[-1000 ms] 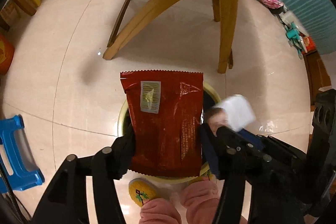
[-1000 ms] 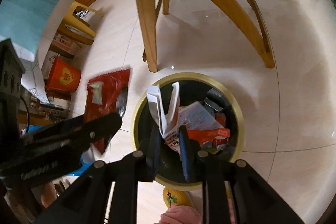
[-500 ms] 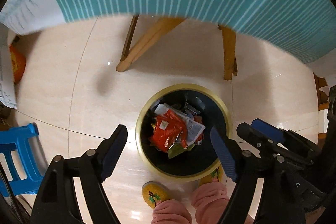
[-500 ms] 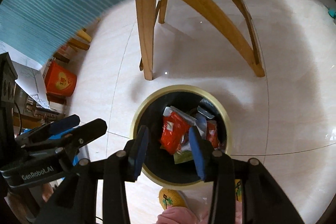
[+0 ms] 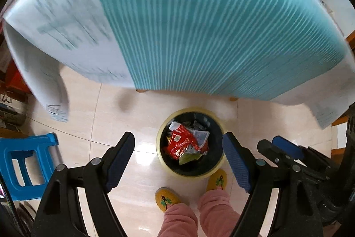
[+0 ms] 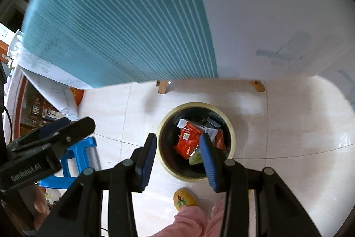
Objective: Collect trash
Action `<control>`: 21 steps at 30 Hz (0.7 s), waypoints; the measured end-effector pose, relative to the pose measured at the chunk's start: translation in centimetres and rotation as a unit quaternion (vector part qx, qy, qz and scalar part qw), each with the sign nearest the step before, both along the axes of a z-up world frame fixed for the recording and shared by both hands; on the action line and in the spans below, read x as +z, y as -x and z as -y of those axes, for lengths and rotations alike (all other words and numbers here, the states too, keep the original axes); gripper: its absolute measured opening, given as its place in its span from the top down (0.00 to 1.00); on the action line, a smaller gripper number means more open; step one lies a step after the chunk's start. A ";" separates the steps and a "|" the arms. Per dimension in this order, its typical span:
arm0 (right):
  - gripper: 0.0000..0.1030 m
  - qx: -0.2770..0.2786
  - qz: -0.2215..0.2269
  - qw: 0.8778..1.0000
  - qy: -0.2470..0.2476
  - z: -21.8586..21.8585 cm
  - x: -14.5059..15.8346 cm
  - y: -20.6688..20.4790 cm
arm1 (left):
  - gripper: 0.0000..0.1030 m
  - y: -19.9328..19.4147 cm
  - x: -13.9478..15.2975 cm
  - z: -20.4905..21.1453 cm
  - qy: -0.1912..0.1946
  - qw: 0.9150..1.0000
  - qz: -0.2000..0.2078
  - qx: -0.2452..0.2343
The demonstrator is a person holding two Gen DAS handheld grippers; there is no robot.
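From the left wrist camera I look almost straight down. My left claw (image 5: pixel 178 158) stands spread wide with nothing between its blue pads (image 5: pixel 236 161). Framed in that gap, on the pale tiled floor (image 5: pixel 106 117), sits the round trash bin (image 5: pixel 163 162) with a yellowish rim and dark inside. The trash is in it: a red wrapper (image 5: pixel 180 143) lies on top, with grey and green scraps just beside it. Above the bin, the near edge of the table (image 5: pixel 199 37) fills the upper picture, covered in a teal striped cloth with white printed sheets at its left and right ends; it is blurred. A blue stool (image 5: pixel 24 161) stands on the floor at the left. Below the bin I see the person's yellow slippers (image 5: pixel 167 196) and pink trouser legs. The tip of my right claw (image 5: pixel 281 149) shows at the right edge.

From the right wrist camera, my right claw (image 6: pixel 177 158) is parted about halfway and empty, no pad touching anything. The same bin (image 6: pixel 229 126) lies past its fingers, just off the table's near edge, where two wooden leg ends (image 6: pixel 163 86) show. The red wrapper (image 6: pixel 188 142) rests in the middle of the heap. My left claw (image 6: pixel 73 126) enters from the left, over the blue stool (image 6: pixel 77 154). One yellow slipper (image 6: pixel 185 200) is near the bin's lower rim.
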State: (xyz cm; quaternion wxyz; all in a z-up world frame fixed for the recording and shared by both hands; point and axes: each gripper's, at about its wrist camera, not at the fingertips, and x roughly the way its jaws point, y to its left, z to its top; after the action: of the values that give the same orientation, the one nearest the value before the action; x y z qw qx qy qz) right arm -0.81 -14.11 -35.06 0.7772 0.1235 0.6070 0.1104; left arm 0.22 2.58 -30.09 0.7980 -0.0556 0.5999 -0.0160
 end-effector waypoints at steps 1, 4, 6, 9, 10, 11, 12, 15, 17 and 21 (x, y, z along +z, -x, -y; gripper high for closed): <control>0.60 -0.001 0.000 1.000 0.000 0.0 1.3 0.1 | 0.22 0.0 1.4 -0.3 0.004 1.000 0.003 0.004; 0.60 -0.005 0.005 1.000 0.002 0.1 4.7 0.0 | 0.22 0.2 5.0 -1.1 0.017 1.000 0.015 0.015; 0.60 -0.010 0.013 1.000 0.003 0.1 7.2 -0.1 | 0.22 0.4 7.2 -1.6 0.017 0.999 0.023 0.019; 0.60 -0.016 0.028 0.999 0.005 0.0 11.1 -0.3 | 0.22 0.5 10.8 -2.3 0.008 0.999 0.038 0.028; 0.60 -0.017 0.031 0.999 0.007 0.0 12.2 -0.4 | 0.23 0.6 11.8 -2.4 0.003 0.999 0.042 0.031; 0.60 -0.016 0.035 0.999 0.010 -0.1 13.4 -0.6 | 0.22 0.6 12.9 -2.6 -0.002 0.998 0.046 0.031; 0.60 -0.014 0.038 0.999 0.014 -0.2 14.4 -0.7 | 0.23 0.6 13.6 -2.7 -0.003 0.998 0.049 0.030; 0.60 -0.011 0.049 0.998 0.024 -0.3 17.4 -1.0 | 0.23 0.5 16.7 -2.9 -0.009 0.998 0.061 0.031; 0.60 -0.011 0.054 0.998 0.027 -0.5 19.0 -1.1 | 0.23 0.4 19.0 -3.0 -0.013 0.997 0.069 0.030; 0.60 -0.013 0.064 0.997 0.029 -0.4 22.6 -1.1 | 0.22 0.5 22.3 -2.6 -0.021 0.996 0.085 0.024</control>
State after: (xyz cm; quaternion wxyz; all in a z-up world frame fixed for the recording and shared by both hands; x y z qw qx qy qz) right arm 0.29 -13.74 -12.43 0.8194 0.1008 0.5570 0.0905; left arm -0.29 5.19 -7.77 0.8472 -0.0518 0.5286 0.0115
